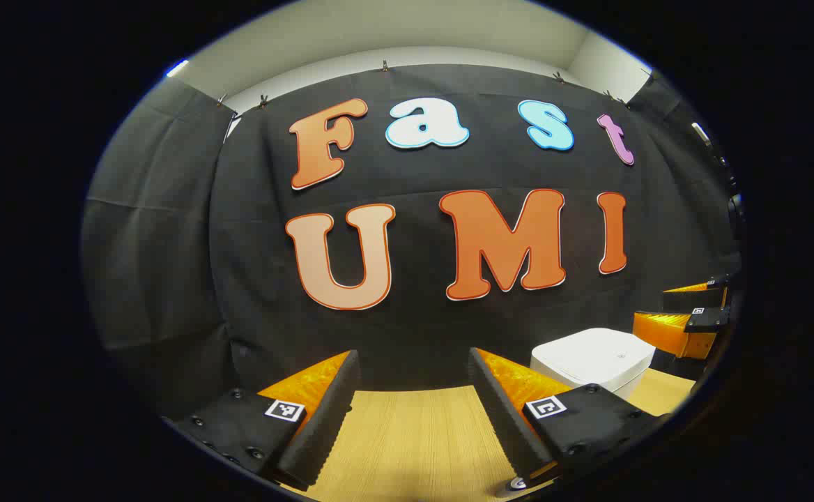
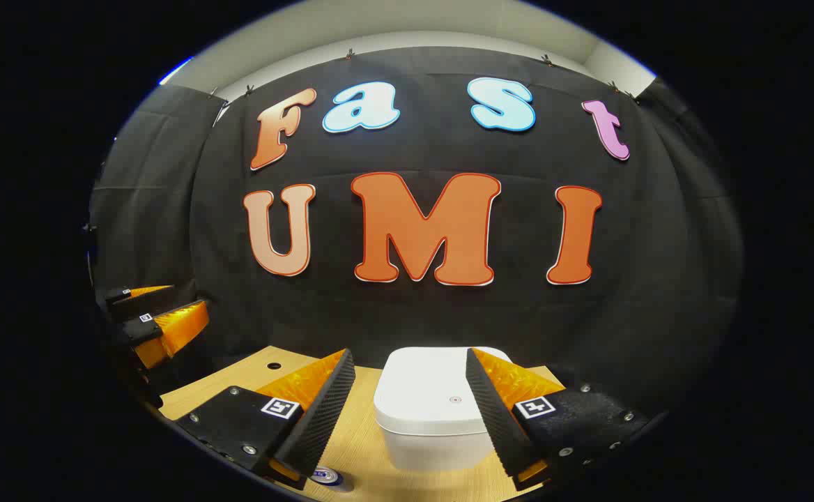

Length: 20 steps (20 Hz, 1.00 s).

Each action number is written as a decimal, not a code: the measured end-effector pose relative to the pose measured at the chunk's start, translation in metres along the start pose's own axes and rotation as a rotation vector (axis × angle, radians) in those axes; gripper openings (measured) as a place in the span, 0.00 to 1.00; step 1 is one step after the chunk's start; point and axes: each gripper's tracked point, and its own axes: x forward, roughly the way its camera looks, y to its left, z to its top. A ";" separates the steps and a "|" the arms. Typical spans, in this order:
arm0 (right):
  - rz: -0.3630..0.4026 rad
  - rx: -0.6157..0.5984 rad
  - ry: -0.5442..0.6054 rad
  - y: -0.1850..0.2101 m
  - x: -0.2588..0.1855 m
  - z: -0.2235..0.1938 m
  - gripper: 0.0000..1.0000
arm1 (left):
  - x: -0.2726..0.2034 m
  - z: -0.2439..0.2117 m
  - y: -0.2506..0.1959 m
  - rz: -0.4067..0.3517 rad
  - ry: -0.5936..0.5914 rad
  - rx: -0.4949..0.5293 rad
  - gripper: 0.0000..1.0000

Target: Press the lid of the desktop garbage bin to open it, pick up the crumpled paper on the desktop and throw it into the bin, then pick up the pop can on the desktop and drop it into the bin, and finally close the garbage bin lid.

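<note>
the white garbage bin (image 2: 435, 408) is sitting on the wooden counter (image 2: 358, 446) near the back wall, and its lid (image 2: 442, 387) is lying flat and closed. the right tool (image 2: 410, 390) is hovering above the counter just in front of the bin, its fingers standing wide apart with nothing between them, and the bin is framed in the gap. the left tool (image 1: 414, 390) is likewise gaping and carrying nothing; it is hanging over bare counter, with the bin off to its right. in the left gripper view the other tool is appearing at the far right edge, beyond the bin.

a small round object (image 2: 327, 476) is peeking out at the bottom edge of the right gripper view, under the right tool's finger; it is too cut off to name.

a closed lid and idle tools are fitting either a bin waiting to be pressed open or one shut again with the rubbish inside, so the stage is staying undecided.

risks from here: if the lid is getting pressed, the bin is looking light, so an off-centre or slanted push is likely sliding or tipping it toward the wall rather than working the latch. spread fingers coming down are also liable to straddle the lid's centre mark (image 2: 455, 400) and miss it.
</note>
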 end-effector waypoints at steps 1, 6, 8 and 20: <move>-0.002 0.000 0.000 0.001 0.000 0.000 0.97 | 0.000 0.000 0.000 0.000 0.001 0.000 1.00; 0.020 0.007 0.000 0.011 -0.002 0.000 0.96 | -0.002 -0.004 0.001 -0.004 0.006 0.010 1.00; 0.019 -0.002 -0.002 0.013 -0.004 -0.001 0.96 | -0.003 -0.005 0.001 -0.008 0.005 0.012 0.99; -0.026 -0.016 0.004 0.015 -0.004 0.001 0.96 | -0.002 -0.005 0.009 -0.050 -0.019 0.041 1.00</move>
